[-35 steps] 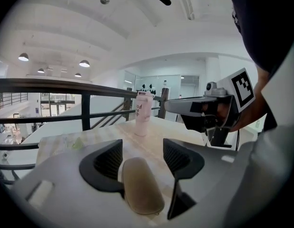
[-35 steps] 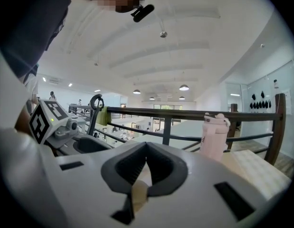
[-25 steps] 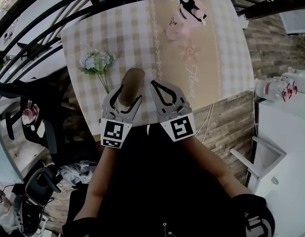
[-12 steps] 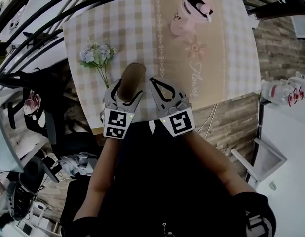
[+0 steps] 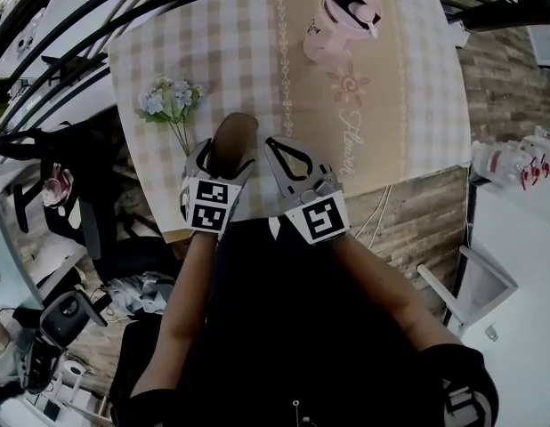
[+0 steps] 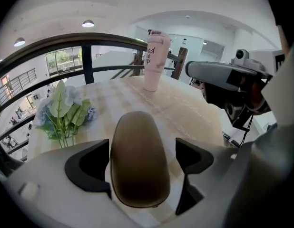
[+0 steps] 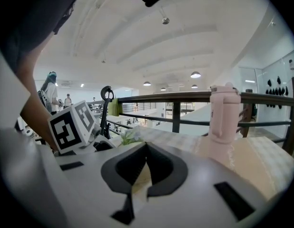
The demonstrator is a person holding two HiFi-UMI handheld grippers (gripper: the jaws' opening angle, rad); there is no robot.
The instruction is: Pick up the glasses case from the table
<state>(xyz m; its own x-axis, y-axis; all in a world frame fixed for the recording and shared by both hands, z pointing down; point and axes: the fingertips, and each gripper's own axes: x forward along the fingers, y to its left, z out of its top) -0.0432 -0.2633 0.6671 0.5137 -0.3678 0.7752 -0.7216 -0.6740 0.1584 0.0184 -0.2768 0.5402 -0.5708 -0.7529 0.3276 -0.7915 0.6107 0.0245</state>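
My left tongs (image 6: 143,148), just spread wider, straddle the glasses case (image 5: 236,136) at the table's (image 5: 382,78) six o'clock; right tongs (image 7: 146,148) pressed together; pinching and lifting remain.

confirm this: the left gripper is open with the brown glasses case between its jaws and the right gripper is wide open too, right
No. The right gripper is shut, its jaw tips meeting, as the right gripper view shows. The rest holds: the left gripper is open, its jaws having just been opening, with the brown glasses case between them.
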